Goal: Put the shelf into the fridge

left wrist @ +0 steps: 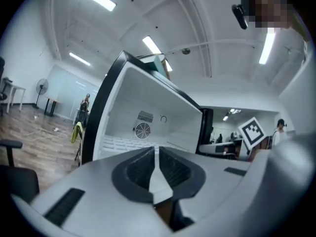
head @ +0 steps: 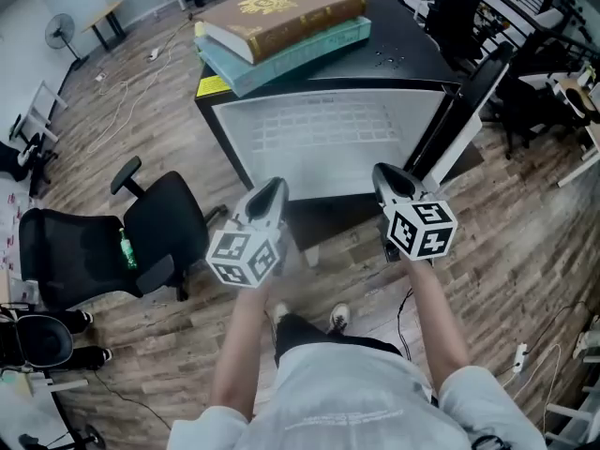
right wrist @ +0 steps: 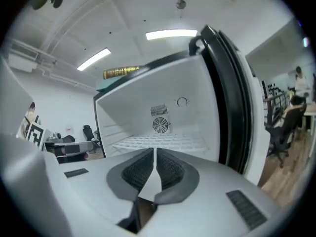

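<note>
- shelf [head: 328, 139]: white grid panel, lying flat inside the fridge [head: 403, 45], ahead of both tools and apart from them.
- Handling, as judged: light, stiff and flat; the coated bars are likely smooth, so it may slide once pushed. It is wide enough to tip if held at one point, so it is best taken at its front edge, one tool near each front corner.
- left tool [left wrist: 157, 151]: jaws pressed together, nothing between them; the shelf lies beyond its tips.
- right tool [right wrist: 154, 154]: jaws pressed together, empty; the shelf lies straight ahead, past the tips.
- door [head: 469, 111]: standing open, just right of the right tool.
- books [head: 281, 17]: stacked on the fridge top, above and beyond both tools.
</note>
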